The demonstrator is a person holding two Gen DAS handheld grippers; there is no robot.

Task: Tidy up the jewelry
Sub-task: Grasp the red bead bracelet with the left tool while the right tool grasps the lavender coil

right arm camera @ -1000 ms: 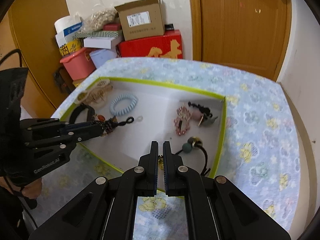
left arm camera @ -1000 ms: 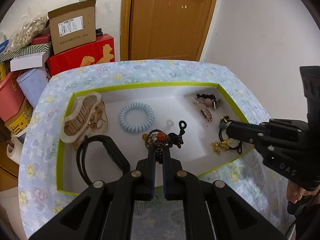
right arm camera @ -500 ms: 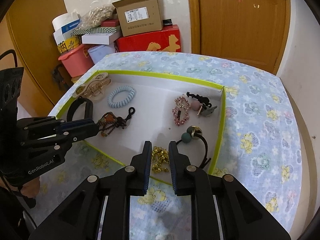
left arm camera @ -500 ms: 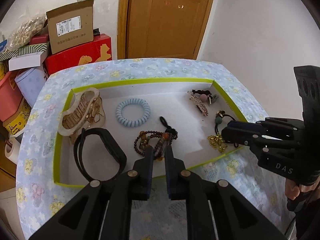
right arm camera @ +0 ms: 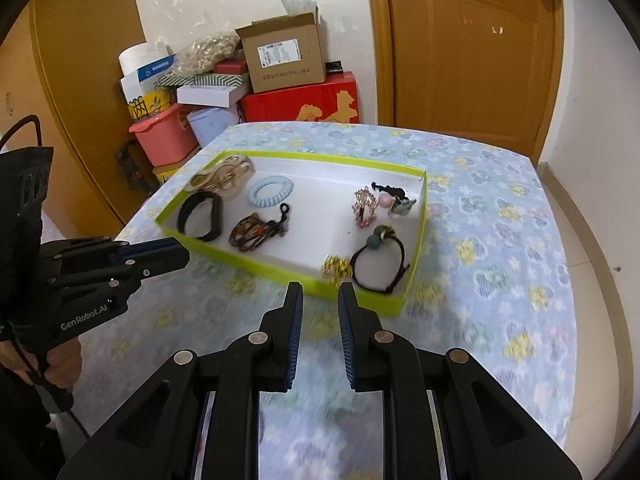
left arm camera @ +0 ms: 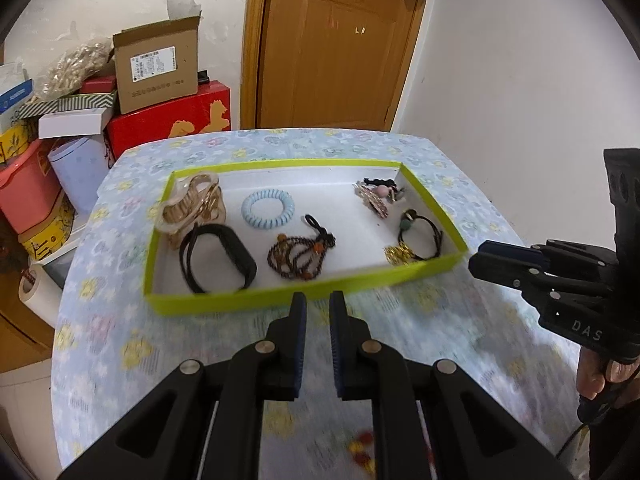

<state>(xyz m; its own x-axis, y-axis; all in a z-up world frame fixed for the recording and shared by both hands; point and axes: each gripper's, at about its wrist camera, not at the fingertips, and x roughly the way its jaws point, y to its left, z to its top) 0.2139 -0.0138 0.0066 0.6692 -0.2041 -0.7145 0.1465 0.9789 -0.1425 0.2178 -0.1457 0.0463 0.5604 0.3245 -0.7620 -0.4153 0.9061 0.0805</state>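
We have pulled both grippers back out of the green-rimmed tray (left arm camera: 420,270) — a second ago each was down inside it with its jaws pressed on a piece, the left on the beaded bracelet (left arm camera: 298,254) and the right on the gold chain (right arm camera: 337,267). Now the left gripper (left arm camera: 318,308) hangs over the flowered tablecloth (right arm camera: 500,240) just short of the tray's near wall, jaws spread a little and holding nothing. The right gripper (right arm camera: 320,298) sits likewise outside the near right corner, its jaws parted somewhat wider and empty too.

Both pieces lie released on the tray's white floor: the bracelet in a loose heap at the middle, between the black band (left arm camera: 218,258) and the black hair tie (left arm camera: 420,236), and the chain in the near right corner, touching that tie. The blue coil tie (left arm camera: 268,209), the claw clips (left arm camera: 192,204) at the far left and the pink clip (right arm camera: 365,208) at the far right are in there as well.

We judge this the close of a placing step — every piece we can see is inside the tray. Some small red and yellow bits (left arm camera: 360,448) show blurred on the cloth near us in the left view; we cannot tell what they are.
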